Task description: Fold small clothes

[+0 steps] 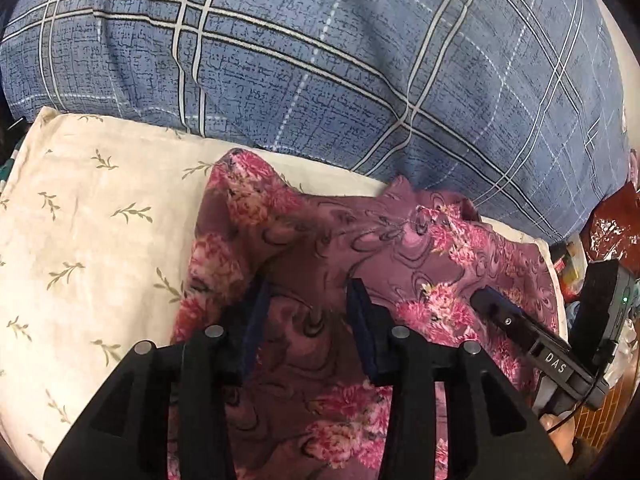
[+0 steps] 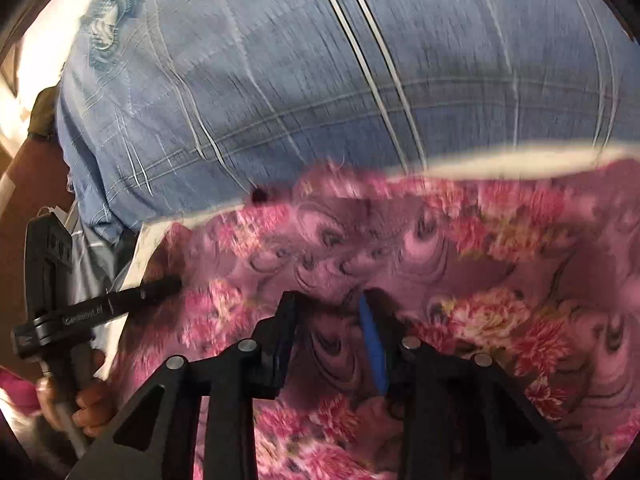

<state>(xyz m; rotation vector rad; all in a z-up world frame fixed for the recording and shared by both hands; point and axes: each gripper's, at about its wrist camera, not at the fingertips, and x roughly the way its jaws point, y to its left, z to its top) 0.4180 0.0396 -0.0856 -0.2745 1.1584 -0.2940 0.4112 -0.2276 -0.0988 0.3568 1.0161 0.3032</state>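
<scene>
The big blue checked blanket (image 1: 320, 60) lies behind the pink flowery cloth (image 1: 420, 248). The cloth looks soft, thin and floppy, so I should grab its edges. My 2 claws, left (image 1: 308, 300) and right (image 2: 330, 312), hang half open over it, holding nothing.

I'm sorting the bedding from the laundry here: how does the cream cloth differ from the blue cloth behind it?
The cream cloth carries small scattered green leaf sprigs, while the blue cloth has a plaid of white and dark lines. The cream cloth lies fairly flat under the purple floral garment; the blue cloth bulges up behind it with nothing on it. Both are patterned fabrics, and they meet along one edge.
</scene>
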